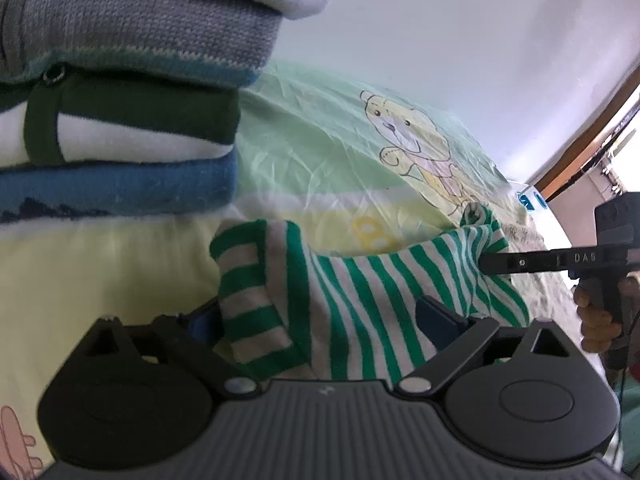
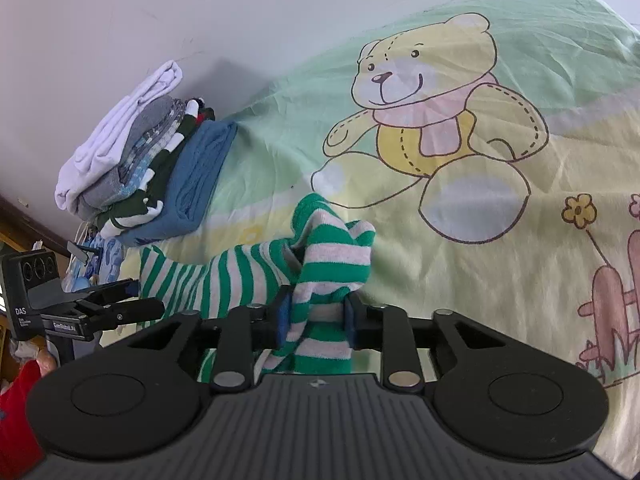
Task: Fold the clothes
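Right wrist view shows the right claw (image 2: 316, 316) pinched on a bunched fold of the green-and-grey striped garment (image 2: 256, 276), its blue pads pressing the cloth from both sides. The garment hangs stretched between the two claws above the bed sheet (image 2: 520, 184), which carries a printed teddy bear (image 2: 424, 96) in a pink scarf. To the left in this view the left claw (image 2: 132, 304) meets the garment's far end, its black fingers drawn close together at the cloth.

Left wrist view gives the same garment (image 1: 360, 300) draped across the left claw (image 1: 320, 320); its fingers stand wide apart here, and cloth covers the space between them (whether the pads actually press on it cannot be told). At the right edge a hand (image 1: 596, 316) holds the right claw (image 1: 484, 264), whose tips bite the striped cloth.

A stack of folded clothes (image 2: 152, 160) sits on the sheet against the white wall (image 2: 200, 8), well apart from the garment: a blue piece at the bottom, dark green and white above it, grey knit, then white on top.
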A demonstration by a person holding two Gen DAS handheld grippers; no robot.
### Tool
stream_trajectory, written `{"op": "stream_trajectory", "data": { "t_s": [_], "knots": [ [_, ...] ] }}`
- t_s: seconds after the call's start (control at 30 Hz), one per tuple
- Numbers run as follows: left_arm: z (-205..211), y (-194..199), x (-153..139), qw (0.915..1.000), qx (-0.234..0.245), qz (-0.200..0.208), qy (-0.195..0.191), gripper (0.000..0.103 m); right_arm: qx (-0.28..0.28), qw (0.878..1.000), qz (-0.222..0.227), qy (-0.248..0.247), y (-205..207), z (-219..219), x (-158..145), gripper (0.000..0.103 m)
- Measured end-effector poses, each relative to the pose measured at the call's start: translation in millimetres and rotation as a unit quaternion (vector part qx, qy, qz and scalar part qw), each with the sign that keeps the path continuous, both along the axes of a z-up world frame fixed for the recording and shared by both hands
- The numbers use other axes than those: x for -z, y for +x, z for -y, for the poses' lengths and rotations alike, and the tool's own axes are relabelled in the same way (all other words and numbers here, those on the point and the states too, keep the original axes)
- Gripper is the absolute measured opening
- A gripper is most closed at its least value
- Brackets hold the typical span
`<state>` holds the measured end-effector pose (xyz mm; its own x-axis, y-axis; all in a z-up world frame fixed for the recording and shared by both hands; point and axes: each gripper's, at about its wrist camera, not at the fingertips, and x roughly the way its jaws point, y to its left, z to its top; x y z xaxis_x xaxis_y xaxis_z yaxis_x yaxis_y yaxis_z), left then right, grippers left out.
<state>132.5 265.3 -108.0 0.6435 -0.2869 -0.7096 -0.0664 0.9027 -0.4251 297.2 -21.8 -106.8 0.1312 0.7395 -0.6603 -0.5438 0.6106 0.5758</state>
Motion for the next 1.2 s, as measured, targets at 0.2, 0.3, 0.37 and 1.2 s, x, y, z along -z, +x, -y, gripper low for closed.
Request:
{"op": "stream_trajectory", "data": {
  "t_s": [0.2, 0.3, 0.37, 1.2],
  "knots": [
    [3.1, 3.9, 0.8, 0.9997, -0.004, 0.005, 0.023, 0.101, -0.001, 0.999, 0.034, 0.011, -5.7, -9.1, -0.7, 0.064],
    [5.4, 3.2, 1.9, 0.9995, -0.008, 0.009, 0.029, 0.098, -0.012, 0.999, 0.042, -0.001, -6.5, -13.4, -1.3, 0.063],
    [8.2, 0.4, 0.9, 0.9990, -0.006, 0.012, 0.044, 0.083, -0.020, 0.998, 0.048, -0.018, -6.4, -15.7, -2.1, 0.031],
    [46.1, -6.6, 1.8, 0.9750, -0.053, 0.011, 0.215, 0.039, -0.042, 0.993, 0.087, -0.066, -15.3, -27.3, -8.3, 0.029]
  ]
}}
